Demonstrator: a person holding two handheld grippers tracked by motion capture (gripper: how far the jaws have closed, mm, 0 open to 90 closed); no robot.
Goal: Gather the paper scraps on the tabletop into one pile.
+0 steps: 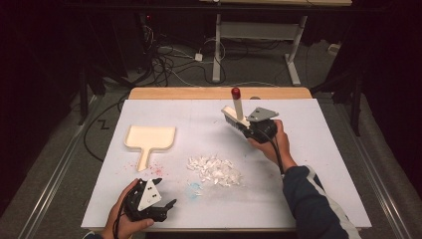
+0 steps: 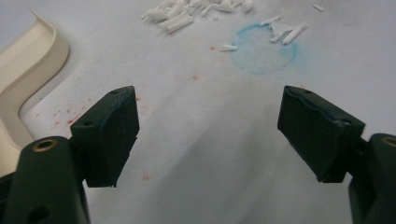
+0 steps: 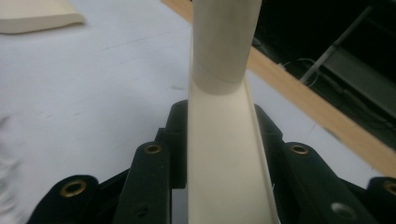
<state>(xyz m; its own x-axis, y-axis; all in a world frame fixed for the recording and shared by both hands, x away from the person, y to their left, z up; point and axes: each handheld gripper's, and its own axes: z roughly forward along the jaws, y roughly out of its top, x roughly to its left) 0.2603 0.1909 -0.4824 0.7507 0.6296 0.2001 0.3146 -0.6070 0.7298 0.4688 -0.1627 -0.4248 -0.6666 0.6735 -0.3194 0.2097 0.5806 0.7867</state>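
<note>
The right gripper (image 1: pixel 249 127) has its fingers clamped on the brush (image 1: pixel 236 110) toward the tabletop's far edge. The left gripper (image 1: pixel 166 206) gapes empty. Shreds (image 1: pixel 215 170) lie unswept mid-tabletop, the dustpan (image 1: pixel 149 138) untouched toward the left edge; sweeping looks barely begun.

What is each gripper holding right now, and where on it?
Right gripper clamps the brush by its cream handle, below the bristle head. Left gripper holds nothing.

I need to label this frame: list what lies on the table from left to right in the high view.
Cream dustpan → left gripper, jaws open → faint blue ring mark → pile of white scraps → cream brush clamped in the right gripper.
</note>
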